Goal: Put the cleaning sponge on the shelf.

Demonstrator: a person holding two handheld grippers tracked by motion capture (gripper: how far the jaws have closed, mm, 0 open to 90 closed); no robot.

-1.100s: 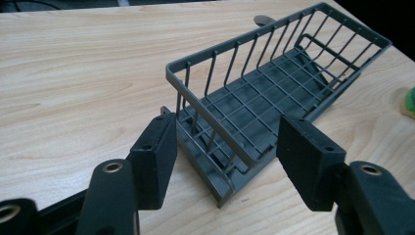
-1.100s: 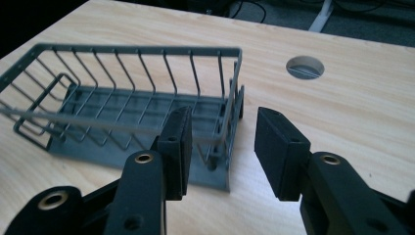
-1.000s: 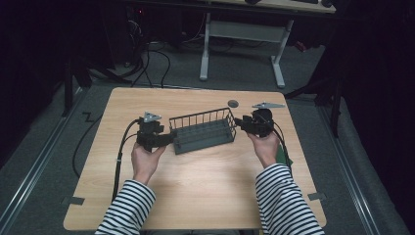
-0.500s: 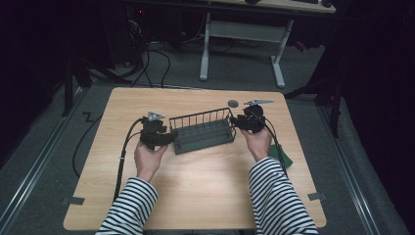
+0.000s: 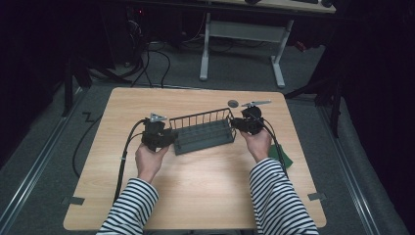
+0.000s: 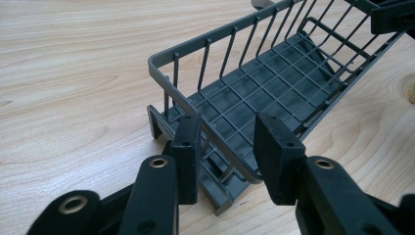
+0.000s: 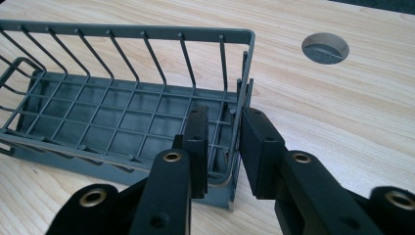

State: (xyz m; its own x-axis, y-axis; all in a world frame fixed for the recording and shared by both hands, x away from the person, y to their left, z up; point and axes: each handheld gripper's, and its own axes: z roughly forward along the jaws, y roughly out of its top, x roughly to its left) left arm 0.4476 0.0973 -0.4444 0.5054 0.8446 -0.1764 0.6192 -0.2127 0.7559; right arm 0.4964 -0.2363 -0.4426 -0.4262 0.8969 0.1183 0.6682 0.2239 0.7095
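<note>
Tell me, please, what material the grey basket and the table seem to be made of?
The basket looks like coated wire or moulded plastic: thin matt grey bars, thick rounded rim. Which one, I cannot tell. The table looks like pale wood or wood-look laminate: visible grain, smooth satin surface.

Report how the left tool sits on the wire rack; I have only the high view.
Observer: The left tool straddles the wire rack's end rim; its jaws have just been closing, yet a gap shows beside one pad.
Operator: Now check the right tool.
Observer: The right tool has the other end wall between its pads, which look pressed on it; those jaws have just been closing too.
Operator: Check inside the rack.
Observer: Its grid floor is bare.
</note>
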